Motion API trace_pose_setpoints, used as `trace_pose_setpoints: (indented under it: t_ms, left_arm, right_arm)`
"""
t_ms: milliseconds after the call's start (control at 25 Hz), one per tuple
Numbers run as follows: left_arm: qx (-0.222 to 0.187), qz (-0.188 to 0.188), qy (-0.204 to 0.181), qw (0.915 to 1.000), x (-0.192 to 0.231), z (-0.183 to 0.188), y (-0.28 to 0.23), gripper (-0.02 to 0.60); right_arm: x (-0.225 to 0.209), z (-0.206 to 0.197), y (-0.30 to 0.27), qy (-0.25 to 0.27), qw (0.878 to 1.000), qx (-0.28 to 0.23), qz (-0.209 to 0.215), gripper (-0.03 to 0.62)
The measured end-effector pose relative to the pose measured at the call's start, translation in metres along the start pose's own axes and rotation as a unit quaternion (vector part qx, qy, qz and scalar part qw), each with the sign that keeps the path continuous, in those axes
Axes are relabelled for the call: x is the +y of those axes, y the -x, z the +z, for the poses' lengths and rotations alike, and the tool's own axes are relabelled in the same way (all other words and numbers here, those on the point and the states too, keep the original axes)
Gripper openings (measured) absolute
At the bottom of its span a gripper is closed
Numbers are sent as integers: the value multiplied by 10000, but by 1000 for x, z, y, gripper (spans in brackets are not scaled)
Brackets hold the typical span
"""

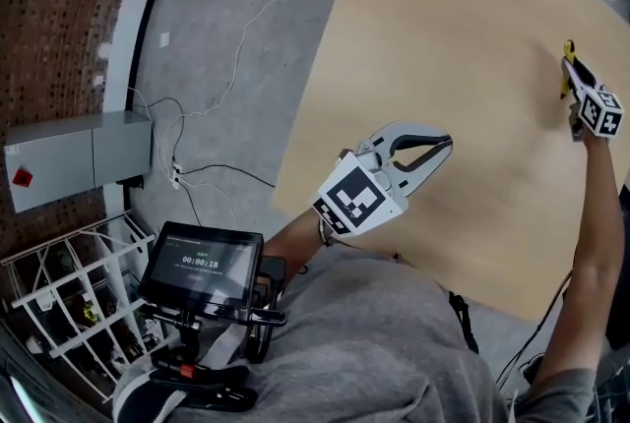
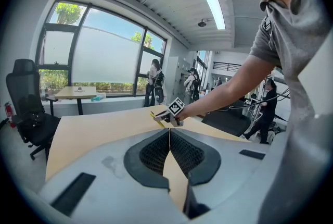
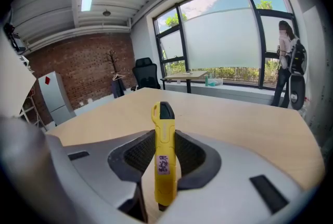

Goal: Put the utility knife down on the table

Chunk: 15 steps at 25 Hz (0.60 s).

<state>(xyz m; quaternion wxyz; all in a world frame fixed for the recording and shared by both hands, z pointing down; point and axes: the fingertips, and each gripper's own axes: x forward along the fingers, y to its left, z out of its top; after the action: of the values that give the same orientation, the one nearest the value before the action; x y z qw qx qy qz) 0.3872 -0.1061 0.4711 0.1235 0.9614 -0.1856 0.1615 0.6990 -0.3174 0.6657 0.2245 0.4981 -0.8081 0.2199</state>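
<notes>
Utility knife (image 3: 162,158) tight in R gripper (image 3: 164,140) jaws, over table (image 3: 239,113) — L gripper (image 2: 169,134) jaws together, empty

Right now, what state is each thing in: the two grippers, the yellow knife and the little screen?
left gripper: shut, jaws together, nothing between them.
right gripper: shut on the utility knife.
utility knife: clamped between the jaws, held over the table, not released.
screen: lit, showing a timer.
</notes>
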Motion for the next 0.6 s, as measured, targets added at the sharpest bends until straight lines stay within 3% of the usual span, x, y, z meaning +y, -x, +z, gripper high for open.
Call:
trace_pose_setpoints:
  t_ms: [280, 600]
  left_arm:
    - [53, 13, -4, 10000, 1, -3, 0, 6]
    - [66, 75, 22, 9999, 4, -6, -1, 6]
  right_arm:
    - [24, -24, -30, 660, 9938, 795, 405, 118]
    - [38, -44, -48, 1328, 9783, 1480, 587, 118]
